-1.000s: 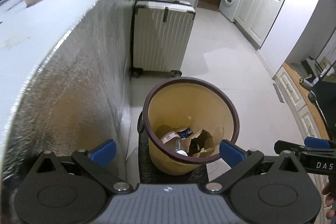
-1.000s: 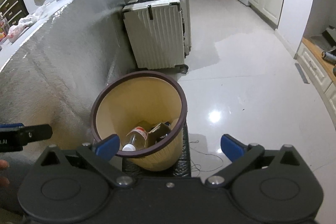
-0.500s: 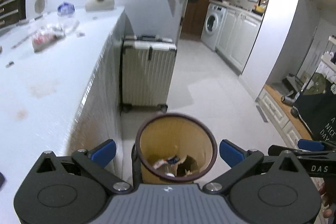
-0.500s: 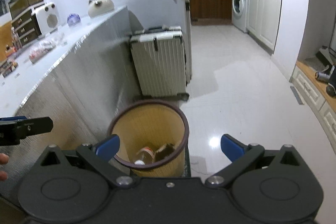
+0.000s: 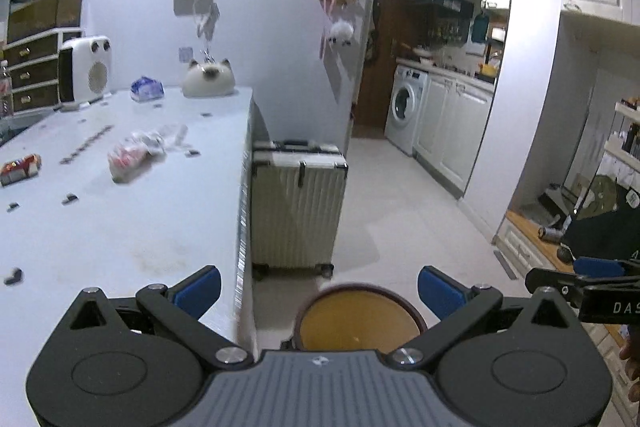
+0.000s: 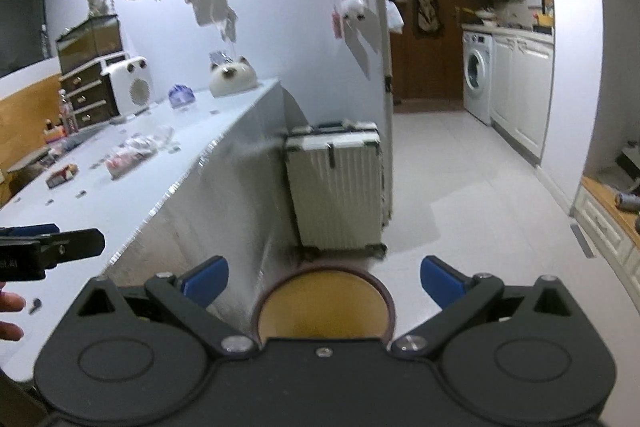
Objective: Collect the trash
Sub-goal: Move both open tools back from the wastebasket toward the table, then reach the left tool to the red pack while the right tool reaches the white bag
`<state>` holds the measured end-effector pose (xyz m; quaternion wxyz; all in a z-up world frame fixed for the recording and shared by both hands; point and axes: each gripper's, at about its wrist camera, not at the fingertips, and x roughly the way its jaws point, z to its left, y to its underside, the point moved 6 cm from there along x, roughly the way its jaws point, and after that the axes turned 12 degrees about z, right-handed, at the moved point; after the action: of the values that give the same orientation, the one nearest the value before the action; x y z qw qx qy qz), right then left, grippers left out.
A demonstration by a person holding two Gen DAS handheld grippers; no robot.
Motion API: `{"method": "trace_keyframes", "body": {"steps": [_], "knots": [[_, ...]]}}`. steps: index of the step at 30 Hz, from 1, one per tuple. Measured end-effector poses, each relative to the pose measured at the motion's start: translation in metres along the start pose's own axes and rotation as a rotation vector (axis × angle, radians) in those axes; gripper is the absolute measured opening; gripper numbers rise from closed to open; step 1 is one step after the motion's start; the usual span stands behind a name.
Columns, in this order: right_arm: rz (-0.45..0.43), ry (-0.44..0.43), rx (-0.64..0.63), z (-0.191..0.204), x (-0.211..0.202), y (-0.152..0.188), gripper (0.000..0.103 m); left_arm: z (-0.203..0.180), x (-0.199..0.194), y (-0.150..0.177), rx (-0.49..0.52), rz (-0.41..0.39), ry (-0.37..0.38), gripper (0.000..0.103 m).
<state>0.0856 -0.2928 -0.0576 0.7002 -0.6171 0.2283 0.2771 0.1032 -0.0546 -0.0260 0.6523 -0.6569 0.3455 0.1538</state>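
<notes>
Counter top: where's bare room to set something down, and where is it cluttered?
Free: the near stretch of the counter, between the crumpled plastic bag and the left gripper, along the edge above the suitcase. Crowded: the far end by the heater and cat figure; small bits dot the left side.

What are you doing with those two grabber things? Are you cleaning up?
Yes, a person is picking up trash with a grabber in each hand. Right now the left gripper and the right gripper are both wide open and hold nothing. The yellow trash bin stands on the floor just below them, beside the long white counter. A crinkly plastic wrapper and a small red packet lie on that counter, not yet picked up. A white suitcase stands behind the bin.
</notes>
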Motion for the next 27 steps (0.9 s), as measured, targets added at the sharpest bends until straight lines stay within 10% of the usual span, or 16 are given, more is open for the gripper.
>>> {"method": "trace_keyframes", "body": {"steps": [27], "knots": [[-0.160,-0.090,-0.075,0.119,0.022,-0.053,0.103,0.256,-0.037,-0.095,-0.134,-0.141,-0.347,0.103]]}}
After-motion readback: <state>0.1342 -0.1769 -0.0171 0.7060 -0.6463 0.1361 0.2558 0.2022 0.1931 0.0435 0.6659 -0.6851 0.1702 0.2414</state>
